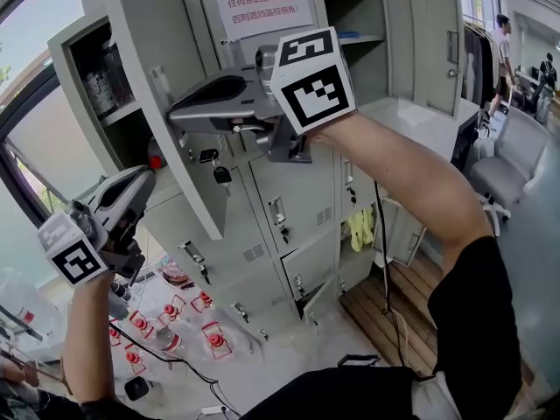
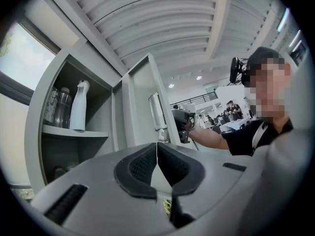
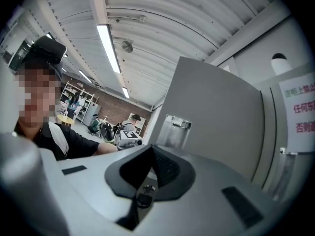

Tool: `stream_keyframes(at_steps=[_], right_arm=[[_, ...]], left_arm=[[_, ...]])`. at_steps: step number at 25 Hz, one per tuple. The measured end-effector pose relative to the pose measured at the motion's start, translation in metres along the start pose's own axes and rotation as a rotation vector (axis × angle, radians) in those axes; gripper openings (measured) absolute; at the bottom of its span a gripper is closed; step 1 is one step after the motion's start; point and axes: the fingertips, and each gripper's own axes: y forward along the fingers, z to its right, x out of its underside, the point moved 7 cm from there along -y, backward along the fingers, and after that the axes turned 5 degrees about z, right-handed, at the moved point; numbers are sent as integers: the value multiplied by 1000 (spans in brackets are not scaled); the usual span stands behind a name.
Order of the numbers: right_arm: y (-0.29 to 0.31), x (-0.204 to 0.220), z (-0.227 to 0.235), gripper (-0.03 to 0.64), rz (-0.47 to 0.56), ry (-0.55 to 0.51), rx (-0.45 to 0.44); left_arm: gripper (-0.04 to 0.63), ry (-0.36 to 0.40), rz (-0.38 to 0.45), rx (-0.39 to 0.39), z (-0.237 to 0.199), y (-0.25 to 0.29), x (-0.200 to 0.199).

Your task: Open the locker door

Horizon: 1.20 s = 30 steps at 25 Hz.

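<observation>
The locker door (image 1: 149, 33) stands wide open, its long edge running from 11 to 5 o'clock in the head view. The right gripper (image 1: 178, 112), jaws together on nothing, points at the door's face and is the nearer one. The left gripper (image 1: 144, 180), jaws also together and empty, hangs at 7 o'clock of it.

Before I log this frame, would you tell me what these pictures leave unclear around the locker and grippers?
- Head view: whether the right gripper touches the open door; its body overlaps the door edge.
- Right gripper view: the red-lettered notice is cut off by the picture's edge.
- Left gripper view: jars on the shelf are too small to read; the compartment below is too dark.
</observation>
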Motion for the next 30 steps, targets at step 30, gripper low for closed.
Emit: stream_keyframes(at_steps=[30], right_arm=[[-25, 28, -46, 9, 129, 26, 89]], left_arm=[[17, -46, 80, 3, -26, -68, 44]])
